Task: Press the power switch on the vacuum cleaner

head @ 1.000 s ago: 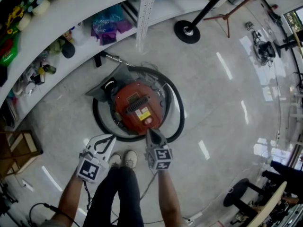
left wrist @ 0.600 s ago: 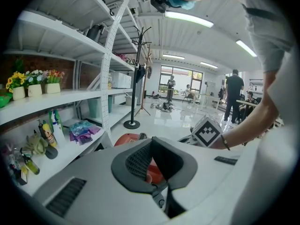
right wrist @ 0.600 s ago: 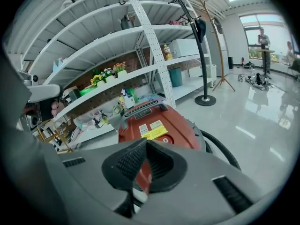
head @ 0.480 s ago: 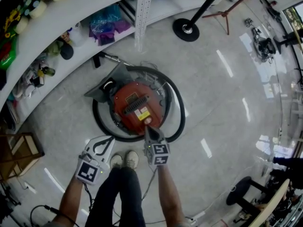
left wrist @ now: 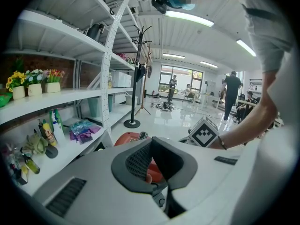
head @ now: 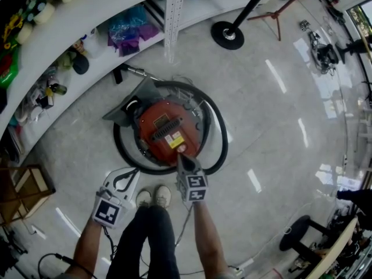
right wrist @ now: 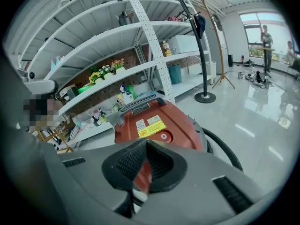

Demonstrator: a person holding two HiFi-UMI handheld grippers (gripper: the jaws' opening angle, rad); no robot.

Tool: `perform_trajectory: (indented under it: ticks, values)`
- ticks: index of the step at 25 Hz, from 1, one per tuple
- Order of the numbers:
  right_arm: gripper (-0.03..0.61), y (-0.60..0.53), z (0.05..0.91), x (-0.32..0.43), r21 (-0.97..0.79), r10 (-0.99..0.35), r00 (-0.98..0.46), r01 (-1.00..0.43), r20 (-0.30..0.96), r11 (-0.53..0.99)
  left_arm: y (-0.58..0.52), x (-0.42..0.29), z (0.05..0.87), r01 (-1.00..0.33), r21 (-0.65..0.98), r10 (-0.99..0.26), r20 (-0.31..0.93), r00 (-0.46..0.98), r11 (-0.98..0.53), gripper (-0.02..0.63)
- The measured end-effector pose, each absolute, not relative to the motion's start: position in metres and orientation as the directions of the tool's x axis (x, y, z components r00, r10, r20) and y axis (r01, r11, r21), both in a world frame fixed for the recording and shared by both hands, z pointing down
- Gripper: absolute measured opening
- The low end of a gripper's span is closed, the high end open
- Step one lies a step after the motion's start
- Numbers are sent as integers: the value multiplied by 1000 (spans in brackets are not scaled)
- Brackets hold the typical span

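A red canister vacuum cleaner [head: 165, 132] stands on the glossy floor, ringed by its black hose [head: 218, 133]. Its round power switch [head: 181, 149] sits on the near edge of the lid, below a yellow label; the right gripper view shows the switch [right wrist: 163, 136] just past the jaw tips. My right gripper [head: 179, 157] is shut and empty, its tip right at the switch; I cannot tell if it touches. In its own view the right gripper [right wrist: 146, 142] points at the red lid. My left gripper [head: 133, 172] is shut, held left of the vacuum above the floor; the left gripper [left wrist: 151, 140] holds nothing.
White shelving [head: 99, 10] curves behind the vacuum, with flower pots, bottles and a purple bag [head: 131, 31]. A coat stand's black base [head: 226, 35] sits behind, to the right. A wooden crate [head: 23, 188] is at left. The person's shoes [head: 153, 196] stand just behind the vacuum.
My right gripper has crept forward a little, so its tip sits closer to the power switch. The left gripper has stayed about where it was.
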State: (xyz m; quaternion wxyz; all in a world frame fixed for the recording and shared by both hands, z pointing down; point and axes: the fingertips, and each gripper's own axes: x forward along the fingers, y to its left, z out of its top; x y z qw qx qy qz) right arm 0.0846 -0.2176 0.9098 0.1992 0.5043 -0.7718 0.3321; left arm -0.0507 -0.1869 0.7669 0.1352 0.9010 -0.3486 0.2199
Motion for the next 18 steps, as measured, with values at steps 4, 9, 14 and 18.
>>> perform_trajectory:
  ticks: [4, 9, 14, 18]
  values:
    - [12, -218, 909, 83, -301, -642, -406, -914, 650, 274, -187, -52, 767, -683, 87, -564, 494, 661, -725, 8]
    - [13, -218, 910, 83, -288, -634, -402, -916, 660, 280, -188, -51, 770, -681, 93, -560, 494, 665, -726, 6]
    - [14, -218, 912, 82, -280, -633, -397, -918, 664, 282, -190, -49, 771, -682, 103, -560, 490, 668, -724, 8]
    - [14, -217, 913, 81, -265, -629, -391, -920, 672, 289, -191, -48, 769, -680, 116, -561, 475, 678, -724, 8]
